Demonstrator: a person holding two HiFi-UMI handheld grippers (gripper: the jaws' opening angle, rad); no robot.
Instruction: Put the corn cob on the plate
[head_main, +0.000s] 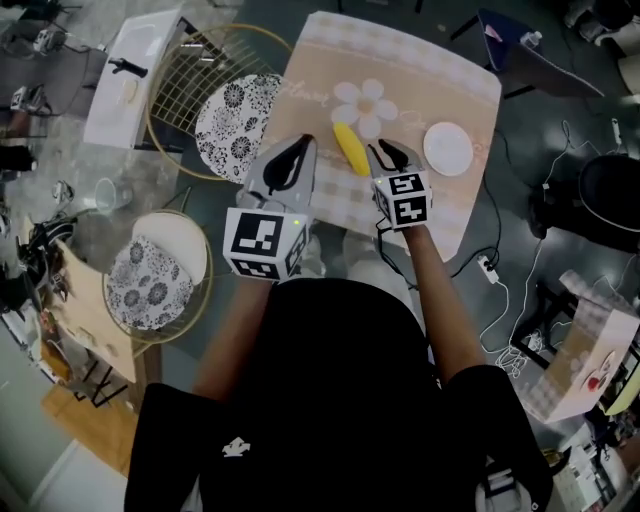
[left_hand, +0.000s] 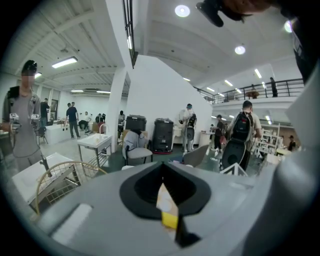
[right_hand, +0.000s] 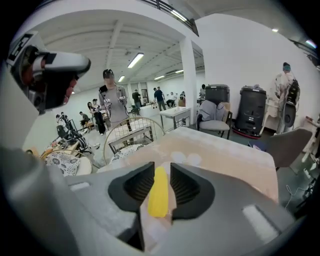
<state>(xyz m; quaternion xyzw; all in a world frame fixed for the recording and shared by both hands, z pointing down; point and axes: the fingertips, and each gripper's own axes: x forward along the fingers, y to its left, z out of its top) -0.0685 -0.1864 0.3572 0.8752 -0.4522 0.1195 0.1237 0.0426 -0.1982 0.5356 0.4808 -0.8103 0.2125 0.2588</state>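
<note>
Corn cob (head_main: 350, 148): lies on the checked cloth of the table (head_main: 450, 80), just near of the printed flower (head_main: 365, 105), its long axis running far-left to near-right. It sits between the two grippers and nothing has lifted it.
Plate (head_main: 448, 148): small, white and round, on the same cloth to the right of the cob and clearly apart from it, with the right gripper's tip between the two.
What the plate holds: nothing; its whole face is bare.
Right gripper (head_main: 392, 152): the jaws stand part open, a little wider than the cob. In the right gripper view the cob (right_hand: 159, 192) shows yellow in the gap between the ribbed pads (right_hand: 186, 186). From above, the cob lies on the cloth just left of this gripper, so I judge it lined up but not clamped. Whether a pad touches it cannot be settled.
Left gripper (head_main: 298, 150): the jaws are drawn together to a point and hold nothing. In its own view only a thin wedge of cloth and a sliver of yellow show between the black pads (left_hand: 142, 187). It hangs just left of the cob.
Done so far: as I read it, only the approach; the cob is framed by the right gripper.
Left to do: close on the cob, raise it, carry it the short way right and set it on the plate.
Other things: two wire chairs (head_main: 175, 95) with patterned cushions stand off the table's left side and play no part.
</note>
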